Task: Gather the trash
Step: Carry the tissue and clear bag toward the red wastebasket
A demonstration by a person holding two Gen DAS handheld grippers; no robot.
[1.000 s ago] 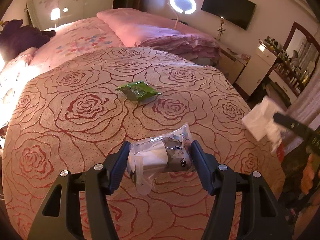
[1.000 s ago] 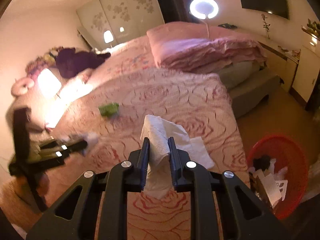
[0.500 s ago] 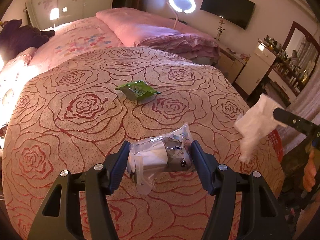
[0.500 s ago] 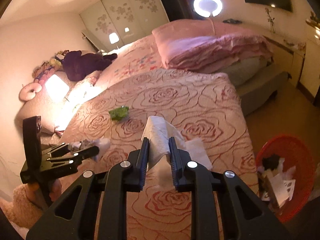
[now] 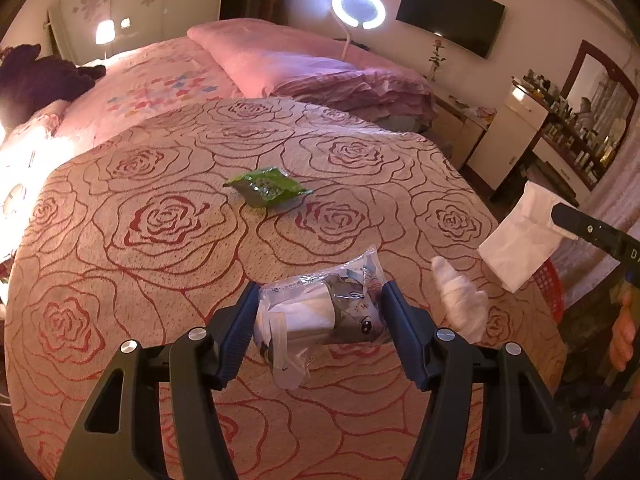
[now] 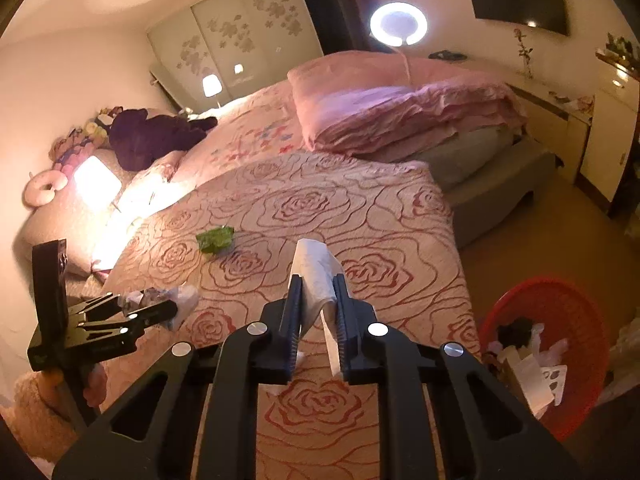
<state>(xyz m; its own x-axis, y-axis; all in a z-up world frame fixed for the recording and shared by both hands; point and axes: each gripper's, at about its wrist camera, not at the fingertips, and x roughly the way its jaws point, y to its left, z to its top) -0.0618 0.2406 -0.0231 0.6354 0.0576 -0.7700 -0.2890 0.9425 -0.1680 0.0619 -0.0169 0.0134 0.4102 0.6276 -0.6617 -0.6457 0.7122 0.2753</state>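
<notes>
Right wrist view: the right gripper (image 6: 316, 304) is closing on a white tissue (image 6: 314, 268), and the left gripper (image 5: 320, 320) clamps a clear wrapper (image 5: 316, 312), both likely bound for the red basket (image 6: 560, 312).

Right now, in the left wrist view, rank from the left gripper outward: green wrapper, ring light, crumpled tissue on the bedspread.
1. crumpled tissue, just right of the left gripper
2. green wrapper, mid-bed ahead
3. ring light, beyond the pillows

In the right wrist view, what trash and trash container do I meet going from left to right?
Clear plastic packet in the left gripper → green wrapper → white tissue in the right gripper → red basket.
</notes>
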